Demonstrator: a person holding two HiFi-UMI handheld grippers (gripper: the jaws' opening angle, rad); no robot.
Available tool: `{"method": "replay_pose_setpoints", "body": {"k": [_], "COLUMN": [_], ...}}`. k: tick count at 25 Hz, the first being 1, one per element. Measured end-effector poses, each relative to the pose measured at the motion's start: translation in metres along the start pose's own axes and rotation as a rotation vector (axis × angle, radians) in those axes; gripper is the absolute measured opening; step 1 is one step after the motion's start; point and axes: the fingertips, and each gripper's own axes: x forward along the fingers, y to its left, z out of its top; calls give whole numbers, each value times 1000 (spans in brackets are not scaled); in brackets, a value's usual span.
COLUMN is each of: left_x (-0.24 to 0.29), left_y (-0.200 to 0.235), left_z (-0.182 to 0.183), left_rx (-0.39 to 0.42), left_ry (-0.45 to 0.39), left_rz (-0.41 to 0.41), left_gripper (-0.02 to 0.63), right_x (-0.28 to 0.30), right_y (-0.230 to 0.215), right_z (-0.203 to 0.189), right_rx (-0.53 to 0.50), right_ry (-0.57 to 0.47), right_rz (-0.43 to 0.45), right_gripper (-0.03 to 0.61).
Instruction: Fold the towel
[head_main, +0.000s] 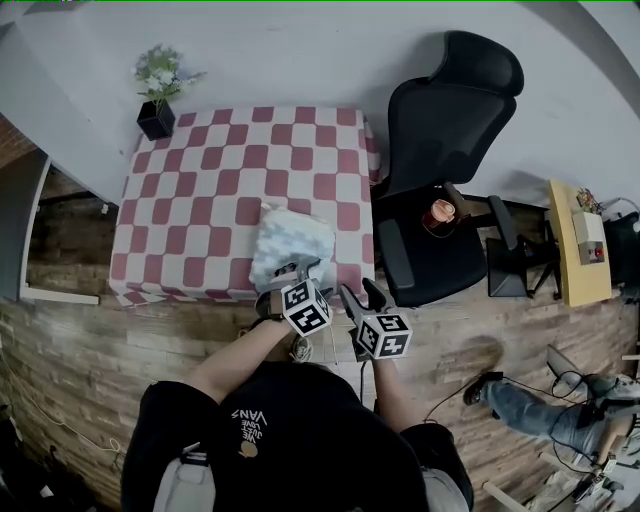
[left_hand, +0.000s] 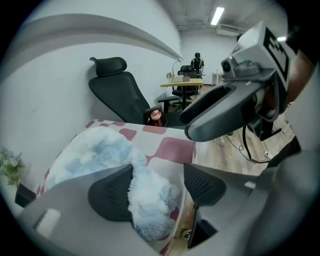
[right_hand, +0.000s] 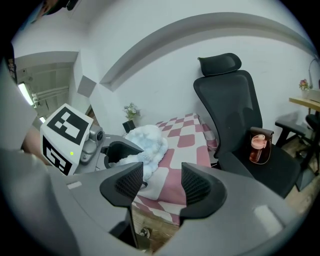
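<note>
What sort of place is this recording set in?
Most likely an office or lab corner dressed up to look homely: a black office chair and a wooden desk carrying equipment stand beside a small table under a checked cloth.

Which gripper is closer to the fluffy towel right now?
Left. The left gripper has its open jaws around the near corner of the towel. The right gripper sits beside it, just off the front edge of the table, open, with no towel between its jaws.

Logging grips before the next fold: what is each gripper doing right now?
Left gripper: jaws open, an end of the towel between them, not clamped.
Right gripper: jaws open, nothing between them.
</note>
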Motion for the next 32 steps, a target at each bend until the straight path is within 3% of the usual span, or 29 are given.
{"method": "replay_pose_setpoints", "body": {"k": [7, 15, 18, 22, 25, 28, 32], "left_x": [-19, -50, -58, -88, -97, -86, -61], "left_y": [5, -20, -24, -5, 19, 23, -7], "left_z": [12, 33, 31, 23, 0, -21, -21], "left_rx": [-23, 114, 120, 70, 20, -42, -6], "left_ry": [-79, -172, -189, -255, -226, -186, -175], "left_rz": [83, 146, 164, 315, 405, 346, 160], "left_gripper": [296, 296, 296, 296, 296, 296, 296], "right_x": [-6, -11, -13, -15, -15, -16, -20], "right_y": [-4, -6, -4, 3, 10, 17, 22], "right_z": [4, 4, 3, -1, -4, -5, -4], "right_rx": [4, 17, 18, 16, 15, 15, 34], "right_ry": [-15, -29, -34, -35, -38, -38, -54], "right_rz": [-8, -9, -3, 8, 4, -14, -51], "right_gripper": [233, 233, 233, 233, 233, 233, 233]}}
